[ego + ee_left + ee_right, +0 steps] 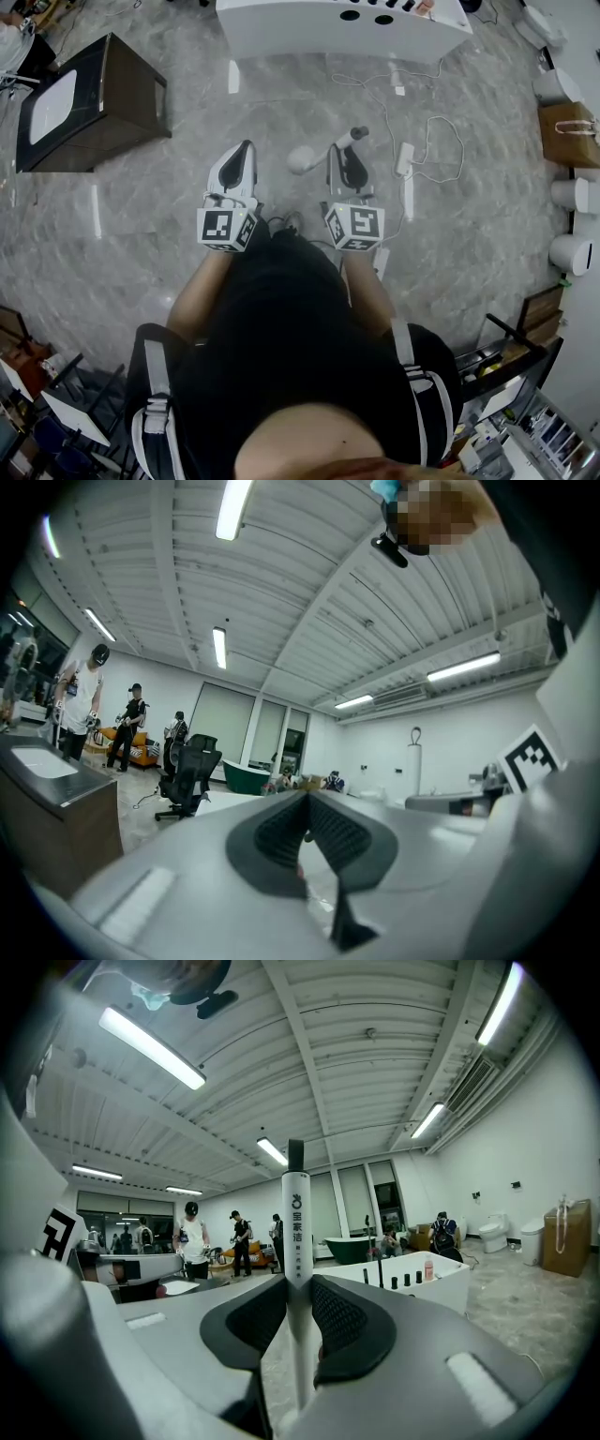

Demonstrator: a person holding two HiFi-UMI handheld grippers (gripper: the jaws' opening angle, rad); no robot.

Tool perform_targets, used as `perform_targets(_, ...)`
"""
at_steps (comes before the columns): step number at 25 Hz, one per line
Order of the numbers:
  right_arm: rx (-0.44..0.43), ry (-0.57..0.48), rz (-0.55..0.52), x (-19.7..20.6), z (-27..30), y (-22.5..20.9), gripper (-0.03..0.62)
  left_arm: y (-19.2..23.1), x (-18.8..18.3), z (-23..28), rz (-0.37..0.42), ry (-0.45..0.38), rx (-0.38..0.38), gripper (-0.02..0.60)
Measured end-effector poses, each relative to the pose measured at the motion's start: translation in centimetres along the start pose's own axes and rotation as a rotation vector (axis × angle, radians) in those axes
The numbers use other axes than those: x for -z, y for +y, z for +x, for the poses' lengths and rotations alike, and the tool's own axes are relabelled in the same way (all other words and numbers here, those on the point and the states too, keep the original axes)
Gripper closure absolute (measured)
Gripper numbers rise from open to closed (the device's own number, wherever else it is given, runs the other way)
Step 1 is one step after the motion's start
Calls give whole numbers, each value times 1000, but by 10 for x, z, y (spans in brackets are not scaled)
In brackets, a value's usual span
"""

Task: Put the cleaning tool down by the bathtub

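Head view shows the person standing on the grey marble floor (141, 216), both grippers held out level toward the white bathtub (342, 33), which lies well ahead at the top of the picture. The right gripper (345, 156) is clamped on the cleaning tool (351, 138): its slim white handle runs upright between the jaws in the right gripper view, the dark tip above them, and a round white head (300, 159) hangs on the lower end. The left gripper (246, 150) carries nothing; its jaws are pressed together with no gap and no object between them.

By my judgement the tool is not yet by the tub, so what remains is the carry and the set-down.

Several things could go wrong from here:
- White cables (441, 141) and a small white adapter (405, 159) sprawl over the floor between the person and the tub. A foot could catch them, or the tool could end up laid on top of them and sit crooked.
- The jaws pinch a thin round handle with a heavier head below, so it may swivel or slide in the pads if the gripper tips.
- Opening the jaws while the head is off the floor would let the tool drop and topple or roll away.
- Dark fittings and a small bottle stand along the tub's rim; reaching too far forward might knock them.
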State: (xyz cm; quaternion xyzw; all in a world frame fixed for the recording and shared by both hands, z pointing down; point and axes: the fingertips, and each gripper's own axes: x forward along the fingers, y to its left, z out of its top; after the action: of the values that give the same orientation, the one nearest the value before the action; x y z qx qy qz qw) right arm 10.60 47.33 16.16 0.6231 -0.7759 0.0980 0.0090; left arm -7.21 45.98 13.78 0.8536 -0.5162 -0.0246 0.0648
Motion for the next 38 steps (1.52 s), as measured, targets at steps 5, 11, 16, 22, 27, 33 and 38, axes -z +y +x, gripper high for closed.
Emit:
perform_targets(5, 6, 0, 3, 2, 2, -10, 507, -5, 1, 3, 5, -4, -8, 572)
perform_targets(11, 13, 4, 16, 2, 24, -18, 507, 5, 1, 27, -9, -9, -14, 572)
perform_targets(16, 22, 4, 1, -1, 56, -27, 507, 18, 8, 61, -14, -2, 6, 572)
perform_targets(22, 44, 6, -15, -7, 110, -37, 507, 46, 11, 115, -28, 6, 29, 572)
perform_targets(27, 67, 20, -22, -14, 161, -41, 507, 78, -3, 167, -16, 6, 57, 572)
perform_targets(33, 100, 41, -29, -16, 227, -39, 507, 127, -11, 226, -26, 20, 88, 572)
perform_targets(38, 122, 53, -33, -22, 276, -36, 507, 162, -15, 270, -35, 37, 116, 572)
